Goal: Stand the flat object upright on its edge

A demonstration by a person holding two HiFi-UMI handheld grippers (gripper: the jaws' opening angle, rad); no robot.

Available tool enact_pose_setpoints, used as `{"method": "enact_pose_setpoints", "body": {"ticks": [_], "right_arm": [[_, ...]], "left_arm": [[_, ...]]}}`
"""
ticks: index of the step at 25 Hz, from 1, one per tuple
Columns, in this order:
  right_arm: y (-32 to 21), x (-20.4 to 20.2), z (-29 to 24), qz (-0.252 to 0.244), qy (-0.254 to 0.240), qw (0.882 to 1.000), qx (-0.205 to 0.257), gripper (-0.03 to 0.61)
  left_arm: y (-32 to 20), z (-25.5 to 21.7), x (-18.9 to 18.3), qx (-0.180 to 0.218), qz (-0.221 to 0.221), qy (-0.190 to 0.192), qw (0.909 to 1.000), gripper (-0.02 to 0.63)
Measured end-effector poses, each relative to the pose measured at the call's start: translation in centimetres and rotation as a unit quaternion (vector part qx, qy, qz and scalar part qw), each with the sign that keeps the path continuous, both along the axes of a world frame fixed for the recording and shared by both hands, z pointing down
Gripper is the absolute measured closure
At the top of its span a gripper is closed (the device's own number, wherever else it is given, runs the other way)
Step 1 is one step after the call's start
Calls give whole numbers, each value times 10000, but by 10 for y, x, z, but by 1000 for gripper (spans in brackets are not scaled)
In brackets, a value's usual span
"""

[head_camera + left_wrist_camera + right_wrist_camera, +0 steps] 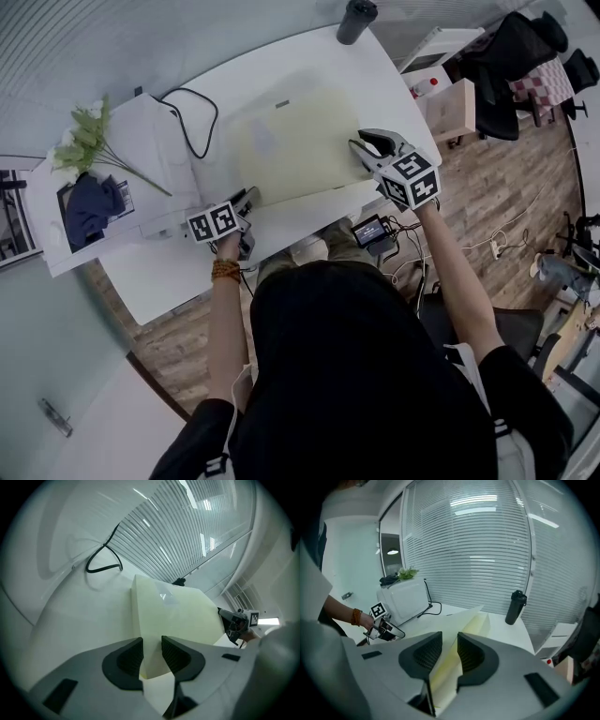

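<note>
A pale yellow flat board lies over the middle of the white table. My left gripper holds its near left corner, and my right gripper holds its right edge. In the left gripper view the board runs out from between the jaws of the left gripper, with both ribbed pads against it. In the right gripper view the board is seen nearly edge-on, pinched by the right gripper, and it looks tilted up off the table. Each view also shows the other gripper at the board's far side.
A black bottle stands at the table's far edge. A black cable loops left of the board, next to a white box with flowers and a blue cloth. A small screen device sits below the near edge.
</note>
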State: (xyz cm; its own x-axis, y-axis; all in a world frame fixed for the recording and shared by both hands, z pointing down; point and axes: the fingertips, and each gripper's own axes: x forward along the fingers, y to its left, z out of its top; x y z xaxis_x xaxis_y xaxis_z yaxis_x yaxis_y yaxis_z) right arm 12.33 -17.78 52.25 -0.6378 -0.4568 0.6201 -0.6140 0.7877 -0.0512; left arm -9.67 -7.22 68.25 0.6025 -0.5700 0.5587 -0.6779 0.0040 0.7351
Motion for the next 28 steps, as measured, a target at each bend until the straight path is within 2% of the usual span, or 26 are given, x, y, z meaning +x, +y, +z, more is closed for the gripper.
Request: {"method": "enact_pose_setpoints", "body": {"ticks": [4,16,19,28], "right_arm": [[5,-12,-14,-190,106,9995,247,492],[18,-26,-40,-183,267,9976,605,492],[22,-31,-45,-322,480,9954,761,492],[25,-49,-61,-602,718,9886,1177,492]], "left_arm": [[1,0,-1,8,4,21,10000,491],[1,0,4,-52,120,187,9997,494],[2,1,5,-60,69,242,9997,494],[6,6,14,-54,-142,402,9991,489]]}}
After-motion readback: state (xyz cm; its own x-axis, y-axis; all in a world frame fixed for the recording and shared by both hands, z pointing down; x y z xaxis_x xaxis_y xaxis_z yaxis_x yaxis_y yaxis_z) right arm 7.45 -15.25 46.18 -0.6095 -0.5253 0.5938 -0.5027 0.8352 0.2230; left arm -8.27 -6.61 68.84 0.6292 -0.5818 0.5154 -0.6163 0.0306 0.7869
